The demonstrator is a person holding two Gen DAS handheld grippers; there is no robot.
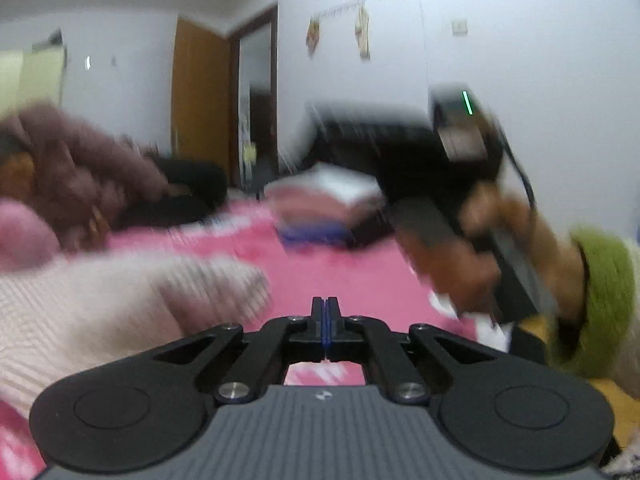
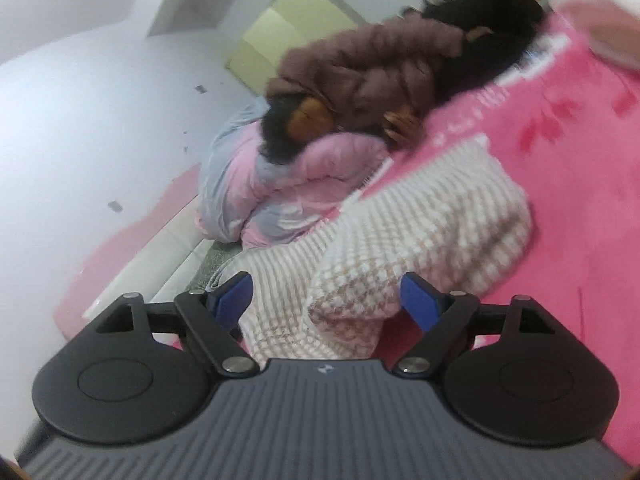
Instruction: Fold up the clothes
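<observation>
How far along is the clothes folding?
Done: a folded stack sits on the pink bedspread. In hand: nothing; the left gripper is shut empty, the right gripper open over the cream knit sweater. Left: that sweater, still rumpled.

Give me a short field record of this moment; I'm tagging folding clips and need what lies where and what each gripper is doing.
surface: pink bedspread
garment: cream checked knit sweater, bunched on the bedspread
left gripper: shut, nothing between the pads, over the bedspread beside the sweater
right gripper: open, sweater edge lies between the jaws, pads not pressing
also on the bed: brown puffer jacket, pink and grey quilt, stack of folded clothes
image quality: left view blurred
</observation>
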